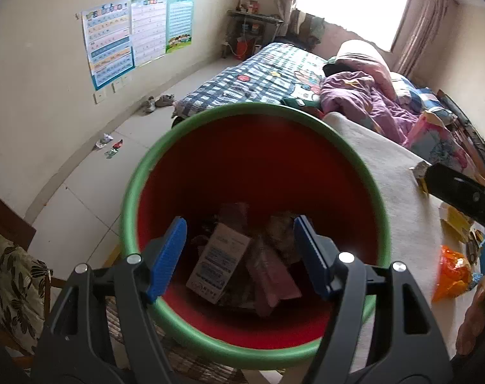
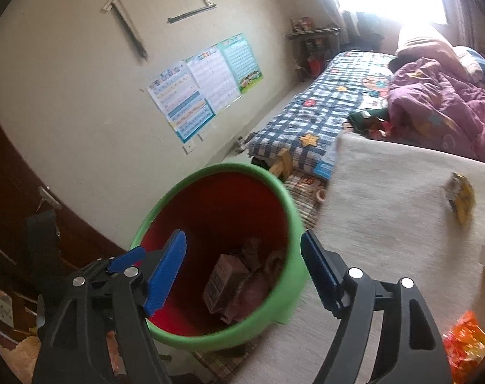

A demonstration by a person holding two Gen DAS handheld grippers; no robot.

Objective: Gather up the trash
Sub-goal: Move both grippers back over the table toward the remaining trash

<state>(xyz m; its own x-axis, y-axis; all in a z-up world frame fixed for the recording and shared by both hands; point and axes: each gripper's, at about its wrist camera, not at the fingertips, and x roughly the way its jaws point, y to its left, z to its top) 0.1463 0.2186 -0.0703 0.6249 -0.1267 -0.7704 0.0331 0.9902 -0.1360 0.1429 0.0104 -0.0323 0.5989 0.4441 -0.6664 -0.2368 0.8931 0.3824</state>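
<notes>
Two grippers, left gripper [image 1: 239, 256] and right gripper [image 2: 242, 272], hang released, empty, over green-rimmed bin [image 1: 140, 172] holding white box [image 1: 218, 264]. Drop step looks done. Next: reach orange wrapper [image 2: 466, 336], then yellow wrapper [image 2: 461, 200] on pale tabletop [image 2: 386, 192]. Floor scraps [image 1: 109, 145] beyond. Nothing blocks.

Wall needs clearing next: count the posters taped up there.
3, side by side on the wall: a blue chart on the left, a white chart in the middle, a teal chart on the right. None seems hidden.
</notes>
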